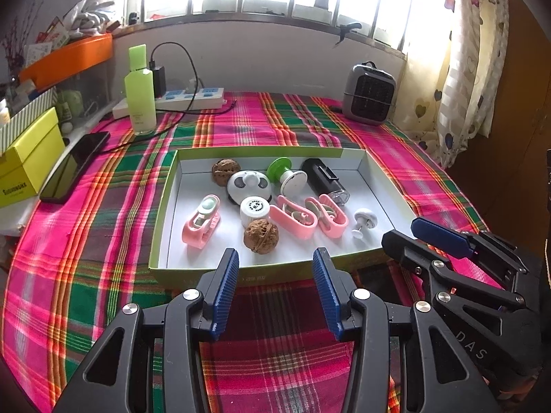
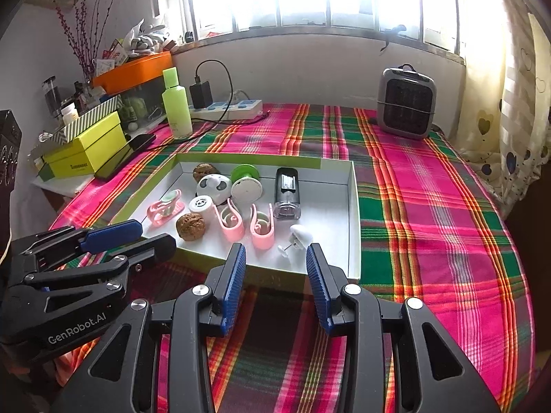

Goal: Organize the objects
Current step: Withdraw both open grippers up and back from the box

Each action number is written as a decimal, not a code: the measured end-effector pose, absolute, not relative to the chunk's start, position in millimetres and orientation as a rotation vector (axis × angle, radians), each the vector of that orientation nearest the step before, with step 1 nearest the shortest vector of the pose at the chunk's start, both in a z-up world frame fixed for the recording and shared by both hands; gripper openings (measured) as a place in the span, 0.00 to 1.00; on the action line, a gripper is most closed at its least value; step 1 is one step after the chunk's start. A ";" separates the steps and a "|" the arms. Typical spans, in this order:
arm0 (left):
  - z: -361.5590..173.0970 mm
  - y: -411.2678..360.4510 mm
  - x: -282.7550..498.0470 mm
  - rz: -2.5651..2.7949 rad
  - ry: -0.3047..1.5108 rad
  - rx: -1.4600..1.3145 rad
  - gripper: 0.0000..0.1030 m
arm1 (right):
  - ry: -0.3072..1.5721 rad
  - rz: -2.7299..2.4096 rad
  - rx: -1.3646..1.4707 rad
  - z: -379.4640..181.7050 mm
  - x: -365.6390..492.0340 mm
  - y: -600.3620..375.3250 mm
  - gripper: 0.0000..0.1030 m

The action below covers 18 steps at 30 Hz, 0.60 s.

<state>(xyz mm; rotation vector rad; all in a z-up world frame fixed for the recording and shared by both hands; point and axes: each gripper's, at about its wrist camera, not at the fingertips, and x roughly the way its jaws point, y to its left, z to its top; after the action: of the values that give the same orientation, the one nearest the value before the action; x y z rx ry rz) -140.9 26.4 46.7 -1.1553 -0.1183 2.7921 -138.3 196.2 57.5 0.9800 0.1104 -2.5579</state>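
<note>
Both sets of tongs hang side by side over the near edge of the tabletop, just short of the box. The left tongs (image 1: pixel 275 292) are parted a fair way with nothing between the blue ribbed pads, only plaid cloth below. Same deal with the right tongs (image 2: pixel 275 289), gapped and empty, close to the left pair.

Right ahead sits the shallow cardboard tray with lime-green walls and white floor (image 1: pixel 241 270), its front wall nearest the fingertips. Everything is already inside it: 3 pink plastic clips (image 1: pixel 201 227), 2 brown walnuts (image 1: pixel 260 235), a round white panda-face gadget (image 1: pixel 248 184), a small white cap (image 1: pixel 254 208), a green-and-white suction knob (image 1: pixel 286 172), a black rectangular device with a clear end (image 1: pixel 325 180) and a little white push-pin knob (image 1: pixel 365 222). They crowd the left and middle; the tray's right strip is bare.

Around it the pink-and-green plaid cloth (image 2: pixel 430 206) lies wide open to the right. A grey heater (image 2: pixel 406 103) is at the back, a green bottle (image 2: pixel 176 105) and a power strip (image 2: pixel 227 108) back left.
</note>
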 end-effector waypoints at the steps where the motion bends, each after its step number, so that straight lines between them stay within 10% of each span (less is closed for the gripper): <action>1: 47.2 27.1 -138.6 2.800 -0.108 -1.150 0.42 | 0.109 -2.561 0.976 57.9 -136.1 195.9 0.37; 18: 26.5 26.7 -115.0 2.774 -0.128 -1.222 0.42 | 0.126 -2.543 1.065 38.2 -112.9 195.8 0.38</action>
<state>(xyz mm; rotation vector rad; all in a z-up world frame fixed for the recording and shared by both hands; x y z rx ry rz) -115.0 26.7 26.5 -1.2217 -0.1275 2.7739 -112.9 195.8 38.2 1.0648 0.1263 -2.5433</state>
